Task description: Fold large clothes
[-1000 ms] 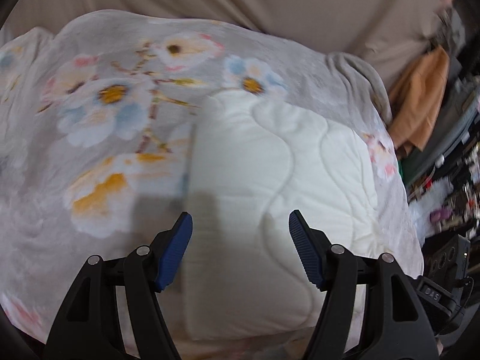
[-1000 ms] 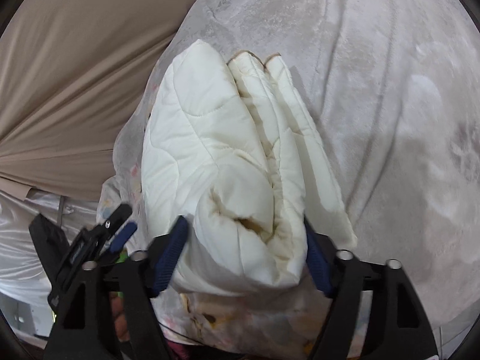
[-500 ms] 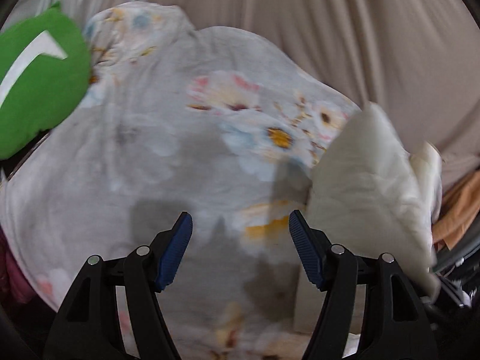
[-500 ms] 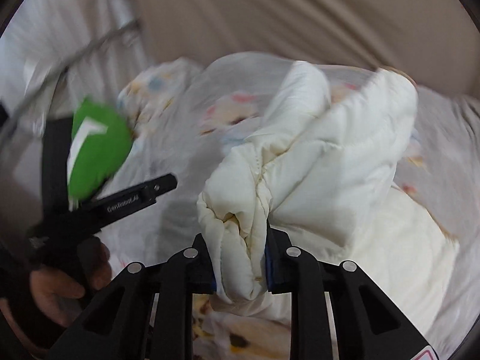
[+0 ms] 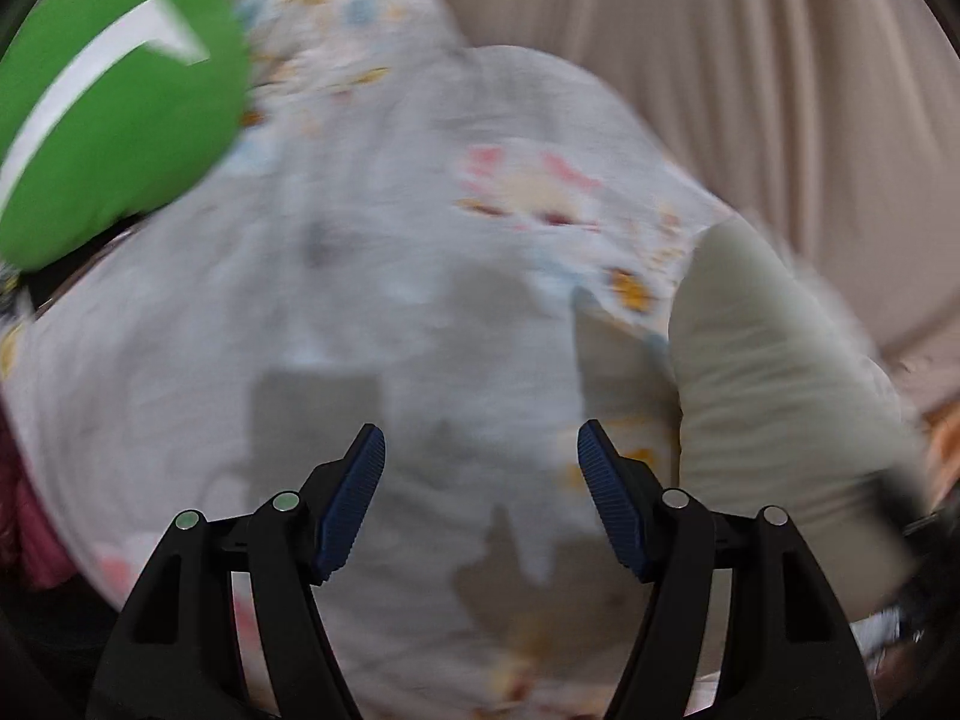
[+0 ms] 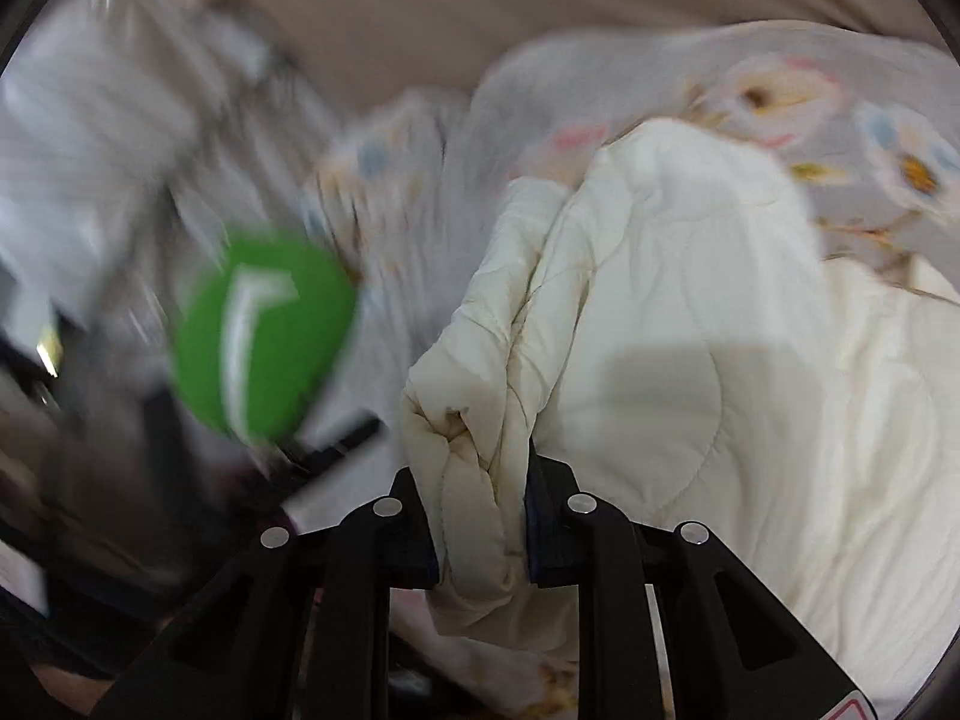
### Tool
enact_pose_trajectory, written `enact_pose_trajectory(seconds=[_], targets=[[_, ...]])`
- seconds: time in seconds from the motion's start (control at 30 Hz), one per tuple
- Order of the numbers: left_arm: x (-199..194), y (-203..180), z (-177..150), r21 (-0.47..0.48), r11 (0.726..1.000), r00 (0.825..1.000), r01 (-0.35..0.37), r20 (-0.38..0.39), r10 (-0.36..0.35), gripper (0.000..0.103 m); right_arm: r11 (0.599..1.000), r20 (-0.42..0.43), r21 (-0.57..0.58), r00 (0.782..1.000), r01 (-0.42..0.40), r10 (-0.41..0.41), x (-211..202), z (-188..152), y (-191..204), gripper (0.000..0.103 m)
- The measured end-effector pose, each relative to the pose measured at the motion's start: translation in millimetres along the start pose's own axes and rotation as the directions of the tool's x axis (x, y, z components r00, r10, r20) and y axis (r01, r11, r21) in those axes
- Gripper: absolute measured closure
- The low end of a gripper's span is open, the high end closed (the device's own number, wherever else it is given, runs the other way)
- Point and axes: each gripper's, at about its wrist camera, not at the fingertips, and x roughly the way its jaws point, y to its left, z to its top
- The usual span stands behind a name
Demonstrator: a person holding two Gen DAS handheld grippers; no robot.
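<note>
A cream quilted garment (image 6: 690, 360), folded into thick layers, lies on the grey floral blanket (image 6: 780, 78). My right gripper (image 6: 483, 492) is shut on a bunched edge of it and holds that edge up. In the left wrist view the lifted cream garment (image 5: 780, 390) stands at the right. My left gripper (image 5: 480, 498) is open and empty above the floral blanket (image 5: 390, 300), to the left of the garment. Both views are blurred by motion.
A green cushion with a white mark (image 5: 114, 102) sits at the blanket's far left, also in the right wrist view (image 6: 264, 336). A beige curtain (image 5: 750, 60) hangs behind. Dark clutter (image 6: 90, 480) lies at the left of the right wrist view.
My right gripper closed on the garment's edge and lifted it, swinging left. My left gripper stayed open and turned left, away from the garment, toward the green cushion.
</note>
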Motion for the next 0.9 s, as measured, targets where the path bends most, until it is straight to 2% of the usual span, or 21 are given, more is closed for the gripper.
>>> enact_pose_trajectory(seconds=[0.07, 0.13, 0.2, 0.27, 0.33, 0.4, 0.5, 0.57, 0.63, 0.77, 0.83, 0.9], targets=[[4, -36, -2, 0.056, 0.996, 0.998, 0.063, -0.01, -0.063, 0.038, 0.997, 0.144, 0.071, 0.99, -0.002, -0.008, -75, 1, -35, 0.085], [7, -85, -9, 0.124, 0.98, 0.988, 0.153, -0.038, -0.149, 0.038, 0.987, 0.229, 0.134, 0.966, 0.09, -0.119, -134, -16, -74, 0.085], [11, -138, -24, 0.203, 0.95, 0.971, 0.238, -0.085, -0.225, 0.038, 0.958, 0.237, 0.243, 0.949, 0.15, -0.208, -164, -40, -120, 0.085], [16, -184, -43, 0.274, 0.912, 0.951, 0.306, -0.137, -0.278, 0.038, 0.917, 0.214, 0.345, 0.934, 0.202, -0.286, -177, -70, -169, 0.085], [22, -232, -70, 0.347, 0.866, 0.931, 0.361, -0.195, -0.31, 0.038, 0.88, 0.187, 0.43, 0.933, 0.204, -0.307, -178, -94, -208, 0.085], [29, -270, -99, 0.416, 0.822, 0.918, 0.389, -0.245, -0.31, 0.038, 0.857, 0.173, 0.474, 0.934, 0.2, -0.313, -178, -117, -236, 0.085], [41, -301, -135, 0.483, 0.783, 0.915, 0.392, -0.293, -0.277, 0.038, 0.845, 0.137, 0.479, 0.931, 0.236, -0.337, -175, -137, -257, 0.085], [51, -310, -152, 0.507, 0.773, 0.916, 0.381, -0.317, -0.244, 0.038, 0.834, 0.126, 0.507, 0.939, 0.215, -0.319, -173, -147, -273, 0.084], [65, -313, -169, 0.537, 0.768, 0.925, 0.35, -0.325, -0.194, 0.038, 0.832, 0.099, 0.506, 0.942, 0.229, -0.32, -166, -155, -285, 0.081], [74, -311, -192, 0.629, 0.729, 0.954, 0.27, -0.277, -0.114, 0.034, 0.842, 0.077, 0.494, 0.953, 0.217, -0.291, -160, -165, -294, 0.077], [79, -313, -199, 0.674, 0.704, 0.968, 0.222, -0.239, -0.077, 0.032, 0.838, 0.068, 0.511, 0.963, 0.192, -0.262, -167, -158, -295, 0.072], [83, -312, -200, 0.693, 0.692, 0.974, 0.202, -0.215, -0.068, 0.03, 0.831, 0.065, 0.513, 0.956, 0.215, -0.287, -189, -151, -291, 0.054]])
